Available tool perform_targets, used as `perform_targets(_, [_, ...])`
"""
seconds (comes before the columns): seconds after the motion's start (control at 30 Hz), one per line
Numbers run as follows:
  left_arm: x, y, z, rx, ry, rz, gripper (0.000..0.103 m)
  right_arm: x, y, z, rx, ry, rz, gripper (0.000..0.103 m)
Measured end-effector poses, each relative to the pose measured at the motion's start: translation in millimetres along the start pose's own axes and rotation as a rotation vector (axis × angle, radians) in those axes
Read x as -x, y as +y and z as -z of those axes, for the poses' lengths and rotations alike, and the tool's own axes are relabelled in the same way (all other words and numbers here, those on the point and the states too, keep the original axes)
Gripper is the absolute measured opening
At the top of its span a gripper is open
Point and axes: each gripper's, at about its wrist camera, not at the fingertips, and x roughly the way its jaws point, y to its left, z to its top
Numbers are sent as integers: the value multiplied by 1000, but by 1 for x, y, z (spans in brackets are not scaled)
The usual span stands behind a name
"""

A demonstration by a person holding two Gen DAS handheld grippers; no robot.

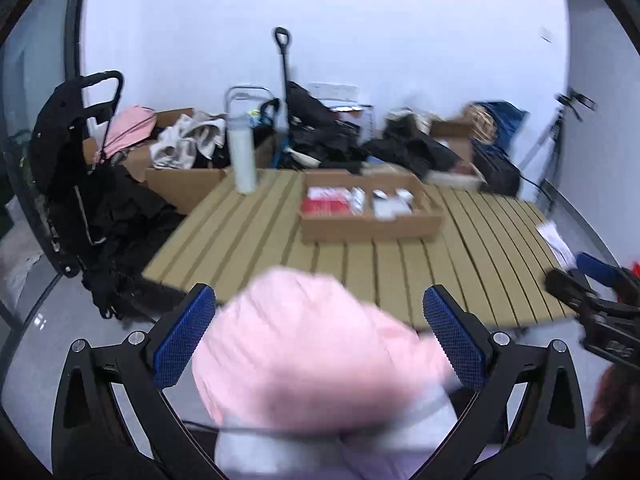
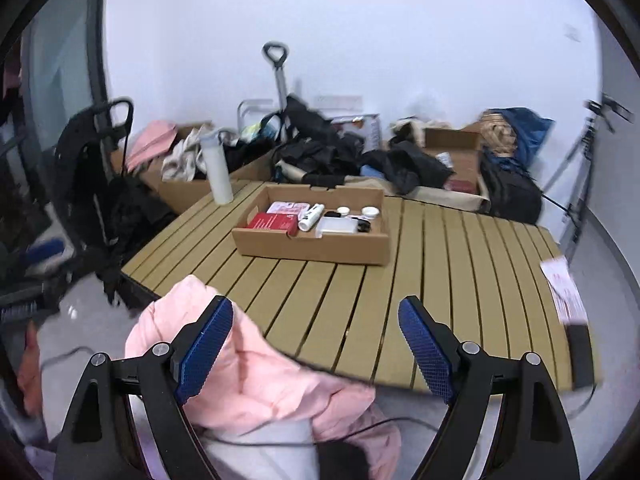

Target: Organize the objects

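A shallow cardboard box (image 1: 372, 228) (image 2: 316, 248) stands on the slatted wooden table (image 1: 400, 276) (image 2: 440, 264). It holds a red packet (image 2: 272, 223), a white tube (image 2: 311, 216) and small white jars (image 2: 370, 212). A white bottle (image 1: 243, 152) (image 2: 218, 168) stands upright at the table's far left corner. My left gripper (image 1: 320, 336) is open, with a blurred pink garment (image 1: 304, 352) between its fingers below the table's near edge. My right gripper (image 2: 316, 344) is open over the near edge; the pink garment (image 2: 256, 384) lies under its left finger. The right gripper also shows in the left wrist view (image 1: 592, 300).
A black stroller (image 1: 76, 172) (image 2: 96, 176) stands left of the table. Cardboard boxes with clothes (image 1: 180, 148) (image 2: 184, 160), black bags (image 1: 320, 132) (image 2: 320, 148) and a shovel handle (image 1: 283, 52) crowd the back wall. Papers (image 2: 564, 292) lie at the table's right edge.
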Motion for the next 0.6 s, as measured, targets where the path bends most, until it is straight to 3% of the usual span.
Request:
perform_targets(0.07, [10, -8, 19, -45, 31, 26, 103, 4, 14, 31, -6, 36, -40, 88])
perform_targets(0.17, [18, -10, 37, -45, 80, 35, 103, -2, 32, 55, 85, 142, -50, 88])
perform_targets(0.27, [19, -7, 39, -45, 79, 11, 103, 4, 38, 66, 102, 148, -60, 88])
perform_targets(0.47, [29, -5, 39, -36, 54, 13, 103, 24, 42, 62, 102, 73, -44, 88])
perform_targets(0.6, [30, -5, 38, -39, 45, 18, 103, 19, 41, 59, 102, 87, -38, 88])
